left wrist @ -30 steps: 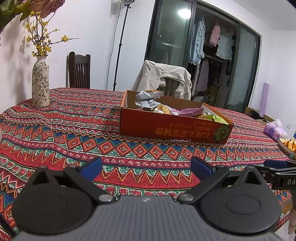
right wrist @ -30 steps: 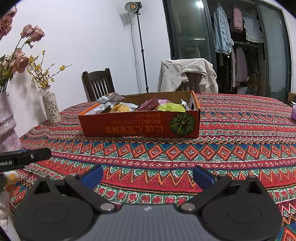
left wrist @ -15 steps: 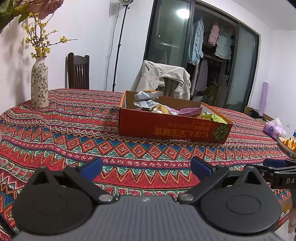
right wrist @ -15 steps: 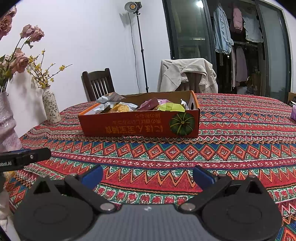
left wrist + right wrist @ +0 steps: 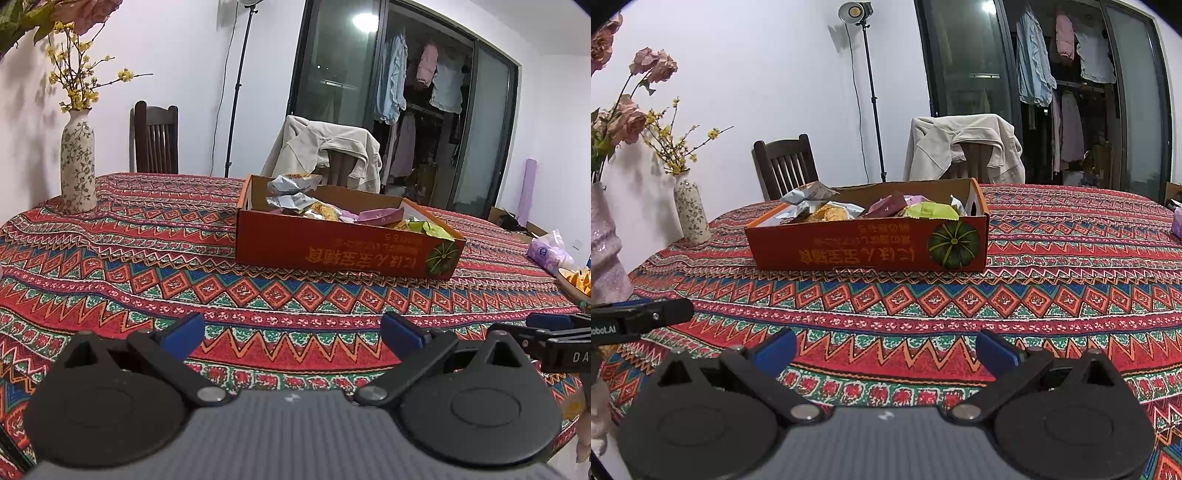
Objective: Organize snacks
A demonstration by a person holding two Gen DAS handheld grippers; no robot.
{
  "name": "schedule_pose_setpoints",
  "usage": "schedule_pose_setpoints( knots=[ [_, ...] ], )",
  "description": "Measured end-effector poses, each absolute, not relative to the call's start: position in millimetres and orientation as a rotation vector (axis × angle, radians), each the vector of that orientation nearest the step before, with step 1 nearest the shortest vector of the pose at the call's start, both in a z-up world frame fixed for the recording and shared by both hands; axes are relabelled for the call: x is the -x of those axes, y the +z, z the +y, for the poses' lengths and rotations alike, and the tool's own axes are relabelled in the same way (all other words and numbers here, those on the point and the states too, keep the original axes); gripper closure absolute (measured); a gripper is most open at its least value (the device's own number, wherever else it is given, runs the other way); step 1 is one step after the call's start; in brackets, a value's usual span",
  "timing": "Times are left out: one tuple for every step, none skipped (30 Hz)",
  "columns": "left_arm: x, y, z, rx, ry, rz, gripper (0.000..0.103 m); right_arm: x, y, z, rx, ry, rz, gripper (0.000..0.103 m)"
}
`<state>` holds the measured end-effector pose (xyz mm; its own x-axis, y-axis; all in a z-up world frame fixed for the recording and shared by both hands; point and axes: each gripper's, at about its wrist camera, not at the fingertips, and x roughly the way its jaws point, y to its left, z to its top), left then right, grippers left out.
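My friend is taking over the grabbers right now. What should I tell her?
Left gripper: open, empty, low over the tablecloth.
Right gripper: open, empty, same.
Snacks: mixed packets lie jumbled in the orange box mid-table, well ahead of both grippers.
Done: nothing visible yet.
Left: reach the box and sort the packets.

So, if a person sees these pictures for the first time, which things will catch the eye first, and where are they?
The orange box of snack packets stands mid-table on the bright patterned tablecloth. At the far left edge stands a flowered vase with yellow blossoms, and behind the box a beige jacket hangs over a chair. Near the camera, both hand-held grippers, left and right, are open and empty.
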<state>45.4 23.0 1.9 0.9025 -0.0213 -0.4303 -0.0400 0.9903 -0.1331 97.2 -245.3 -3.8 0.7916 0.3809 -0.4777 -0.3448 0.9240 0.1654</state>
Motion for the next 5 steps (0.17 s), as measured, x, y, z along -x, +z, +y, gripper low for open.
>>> schedule_pose_setpoints(
  knots=[
    [-45.2, 2.2, 23.2, 0.141, 0.010, 0.442, 0.000, -97.2, -4.0, -245.4, -0.071, 0.391, 0.529, 0.000],
    [-45.1, 2.4, 23.5, 0.142, 0.010, 0.439, 0.000, -97.3, -3.9, -245.4, -0.070, 0.390, 0.530, 0.000],
    [-45.1, 2.5, 23.6, 0.143, 0.011, 0.438, 0.000, -97.3, -4.0, -245.4, -0.070, 0.389, 0.530, 0.000],
    [-45.6, 2.3, 24.0, 0.144, 0.013, 0.441, 0.000, -97.5, -4.6, -245.6, -0.071, 0.388, 0.530, 0.000],
    [-46.4, 2.1, 24.2, 0.145, 0.014, 0.445, 0.000, -97.5, -4.8, -245.9, -0.071, 0.387, 0.531, 0.000]
  ],
)
